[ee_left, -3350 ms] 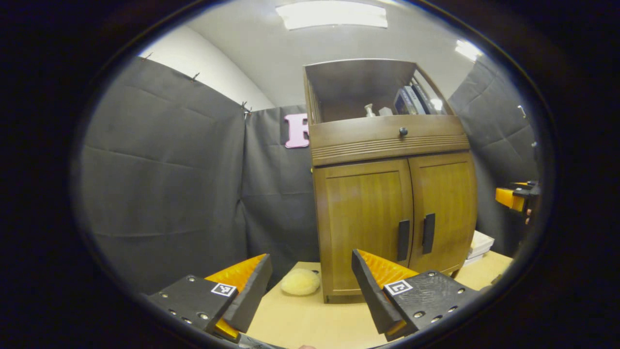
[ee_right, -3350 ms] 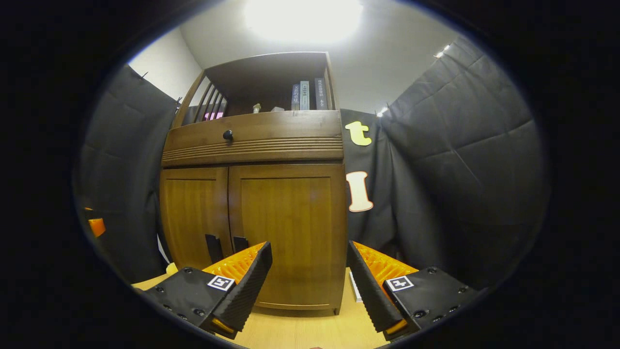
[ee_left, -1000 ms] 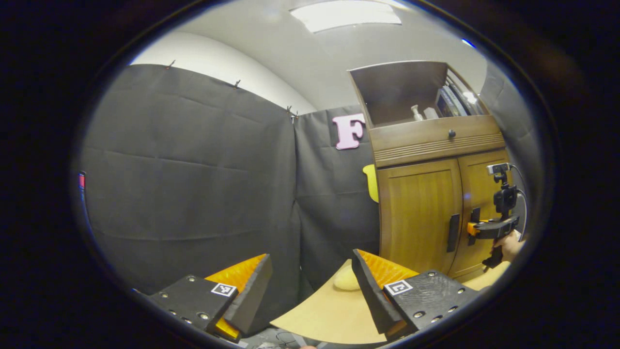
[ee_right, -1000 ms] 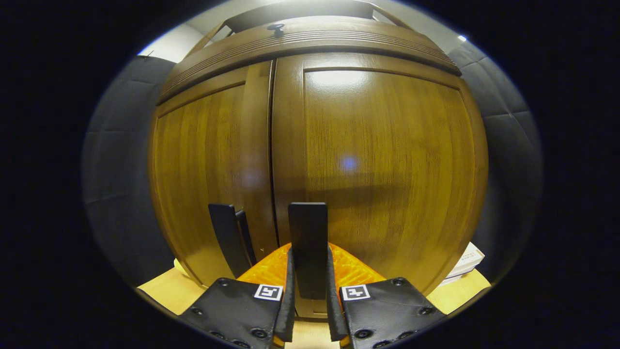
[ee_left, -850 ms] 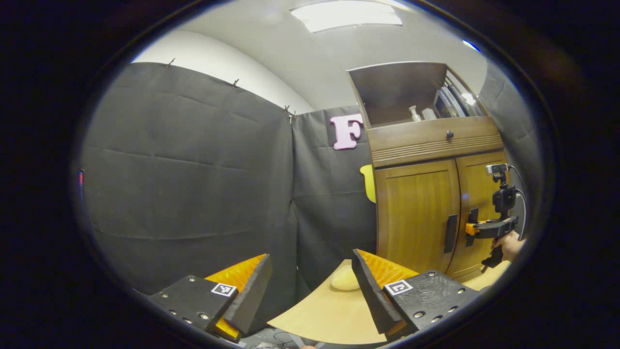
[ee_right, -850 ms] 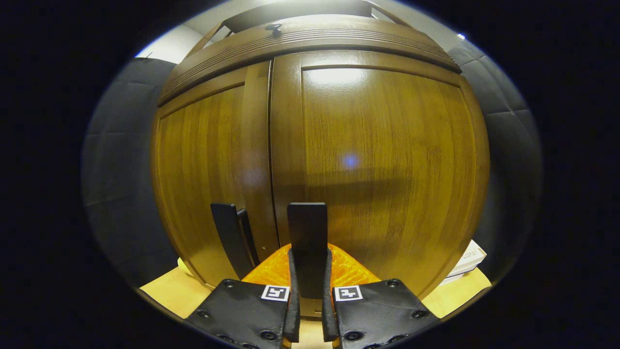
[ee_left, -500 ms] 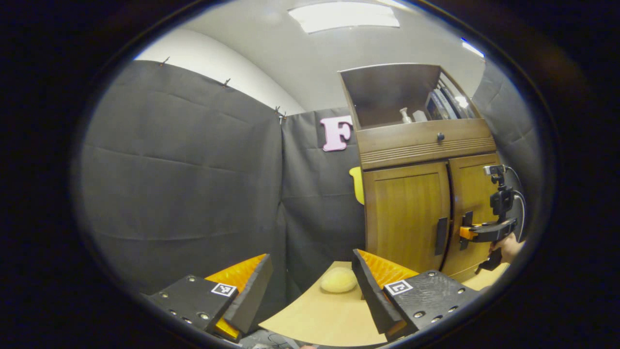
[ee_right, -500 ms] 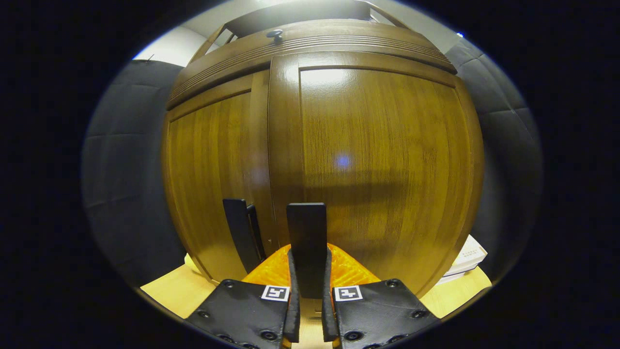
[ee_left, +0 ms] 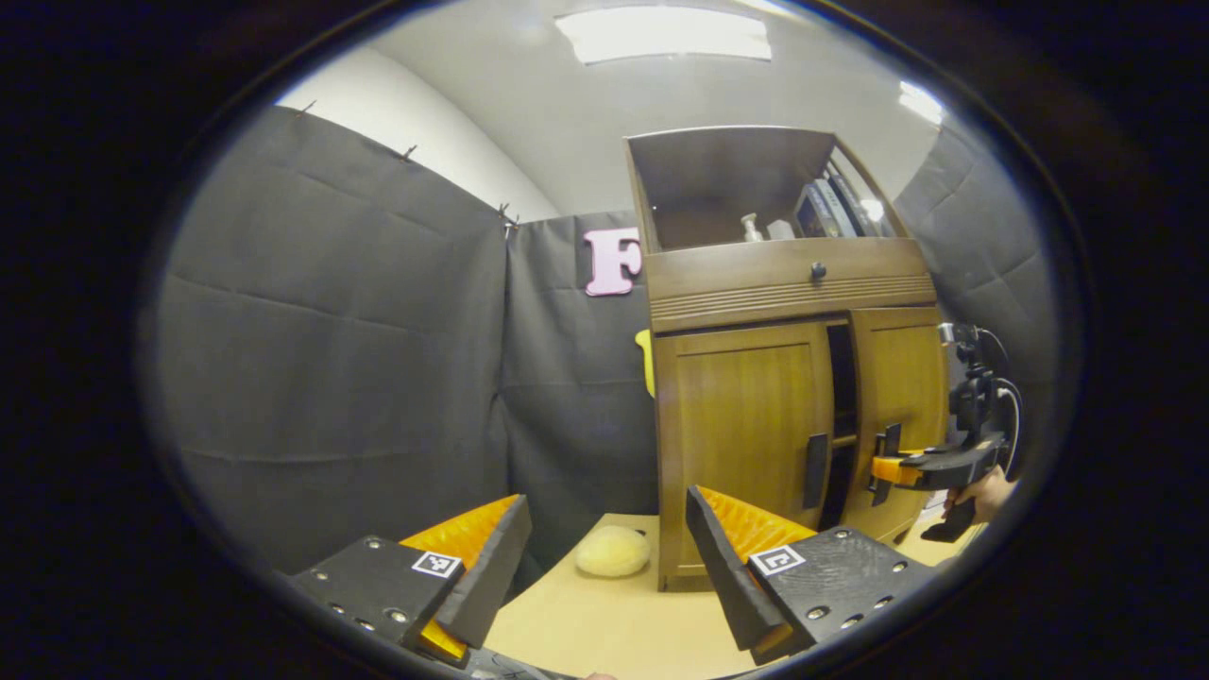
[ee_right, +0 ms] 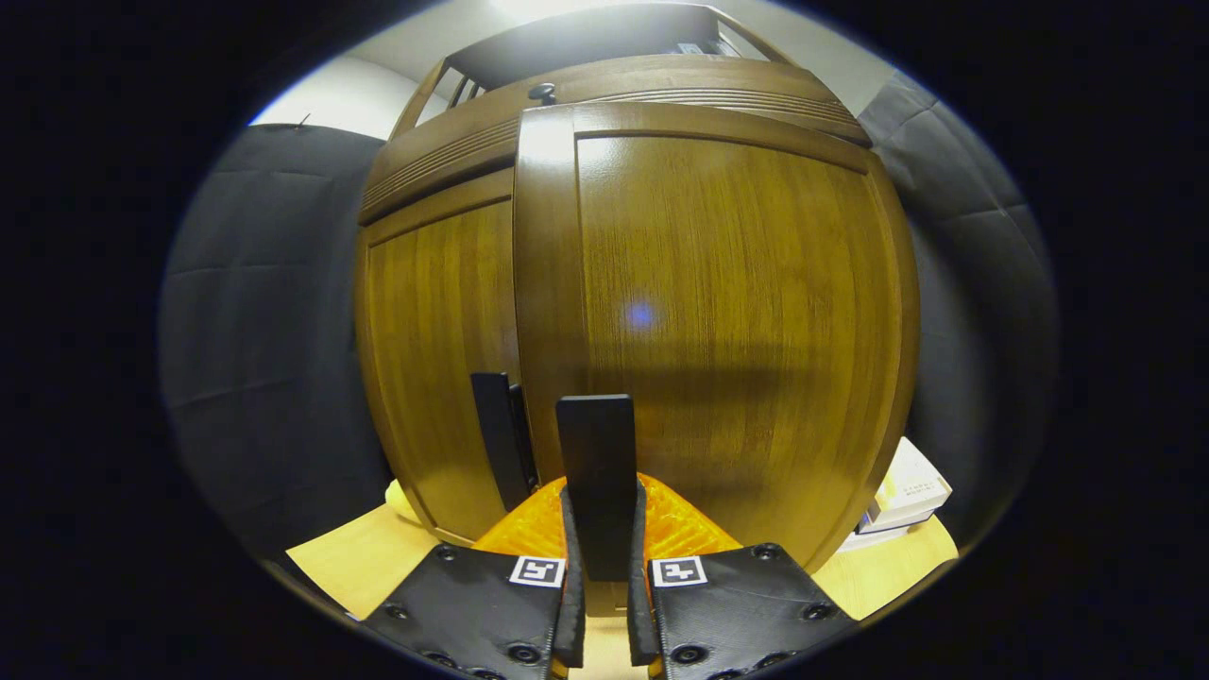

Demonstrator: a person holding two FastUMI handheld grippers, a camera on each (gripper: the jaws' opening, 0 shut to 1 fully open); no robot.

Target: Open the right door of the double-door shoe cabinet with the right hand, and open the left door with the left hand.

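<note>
Two doors on the shoe cabinet [ee_left: 784,378], which is standing toward the far right edge of the bench [ee_left: 604,623]. Right door [ee_right: 718,331] is hanging slightly ajar, a dark gap [ee_left: 841,406] showing between it and the left door [ee_left: 746,425], which is sitting flush. Right gripper [ee_right: 599,567] is clamping the right door's black handle [ee_right: 595,472], both fingers [ee_right: 570,604] pressing its sides; from the left gripper view that same gripper [ee_left: 883,469] is showing at the handle, a hand [ee_left: 982,493] holding it. Left gripper [ee_left: 604,557] is hovering well back from the cabinet, fingers [ee_left: 491,567] spread wide and gripping nothing, open bench lying between it and the left handle [ee_left: 814,470]. Square coded markers [ee_left: 436,564] are sitting on the finger mounts. Pale round sponge [ee_left: 613,564] is lying just beside the cabinet's left base corner. Books [ee_right: 902,496] are lying stacked at the cabinet's right side, spine print too small to read. Books on the top shelf [ee_left: 831,203] likewise unreadable.
</note>
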